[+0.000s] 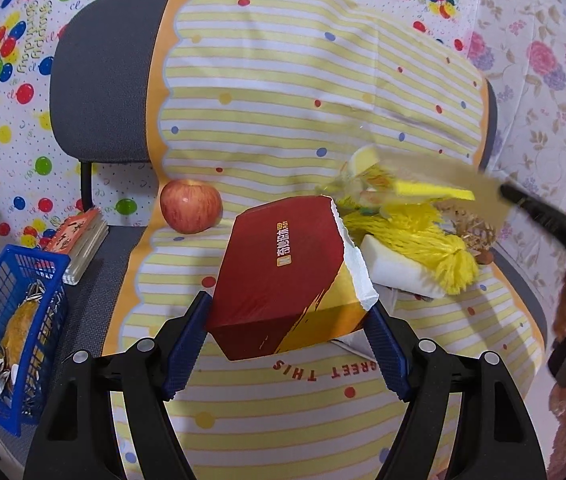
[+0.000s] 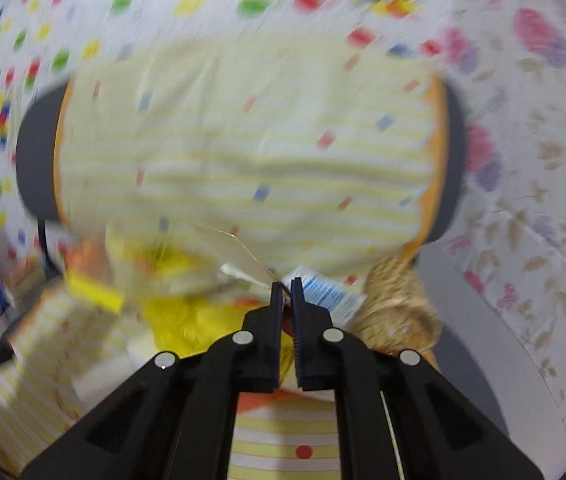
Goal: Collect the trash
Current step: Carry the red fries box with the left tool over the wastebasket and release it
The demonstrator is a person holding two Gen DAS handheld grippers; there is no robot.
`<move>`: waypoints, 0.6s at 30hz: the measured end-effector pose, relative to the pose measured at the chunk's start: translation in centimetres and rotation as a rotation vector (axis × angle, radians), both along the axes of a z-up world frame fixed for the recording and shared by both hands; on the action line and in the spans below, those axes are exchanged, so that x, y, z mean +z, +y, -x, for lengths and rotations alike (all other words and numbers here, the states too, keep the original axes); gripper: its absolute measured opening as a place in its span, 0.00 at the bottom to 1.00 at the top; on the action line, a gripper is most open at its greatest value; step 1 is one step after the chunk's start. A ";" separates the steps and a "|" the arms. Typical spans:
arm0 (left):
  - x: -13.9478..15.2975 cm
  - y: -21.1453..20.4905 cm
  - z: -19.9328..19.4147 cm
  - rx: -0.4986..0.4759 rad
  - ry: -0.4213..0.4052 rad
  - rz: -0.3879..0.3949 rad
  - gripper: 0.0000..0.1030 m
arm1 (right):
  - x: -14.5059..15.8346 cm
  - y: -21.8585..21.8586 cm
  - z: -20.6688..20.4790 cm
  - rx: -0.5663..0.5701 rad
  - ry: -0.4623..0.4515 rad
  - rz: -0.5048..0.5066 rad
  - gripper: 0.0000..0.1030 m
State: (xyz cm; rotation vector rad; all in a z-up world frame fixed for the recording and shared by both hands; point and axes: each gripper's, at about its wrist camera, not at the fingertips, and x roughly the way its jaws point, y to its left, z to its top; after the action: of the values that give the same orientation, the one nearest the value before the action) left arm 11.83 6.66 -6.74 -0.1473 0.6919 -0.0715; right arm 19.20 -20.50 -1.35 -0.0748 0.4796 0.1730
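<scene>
My left gripper (image 1: 287, 316) is shut on a torn red and gold cardboard box (image 1: 283, 272) and holds it above the striped cloth on the chair seat. My right gripper (image 2: 287, 286) is shut on the edge of a clear plastic wrapper (image 2: 239, 256), which also shows blurred in the left wrist view (image 1: 423, 176). Below it lie a yellow yarn tassel (image 1: 411, 240), a white foam block (image 1: 395, 268) and brown shavings (image 1: 471, 224). The right wrist view is motion-blurred.
A red apple (image 1: 191, 211) sits on the seat by the backrest. A blue basket (image 1: 11, 328) with husks and seeds stands at the left, next to a small stack of books (image 1: 79, 240). The chair backrest (image 1: 103, 72) rises behind.
</scene>
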 end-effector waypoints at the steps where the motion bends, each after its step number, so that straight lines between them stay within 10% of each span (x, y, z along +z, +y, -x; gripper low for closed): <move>1: 0.3 -0.1 0.4 -0.006 -0.007 0.001 0.73 | 0.8 -0.6 0.8 -0.011 -0.018 -0.020 0.05; 7: 2.2 -2.2 4.0 -0.081 -0.068 -0.001 0.73 | 3.9 -4.7 8.7 -0.053 -0.056 -0.124 0.05; 18: 1.6 -10.1 11.1 -0.325 -0.094 0.005 0.73 | 0.9 -9.2 23.1 -0.160 0.015 -0.146 0.05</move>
State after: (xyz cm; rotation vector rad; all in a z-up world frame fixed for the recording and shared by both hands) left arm 0.74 -3.42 -5.11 -0.0351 0.6167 -0.3896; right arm -3.93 -29.65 -0.41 0.1082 0.4846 0.0510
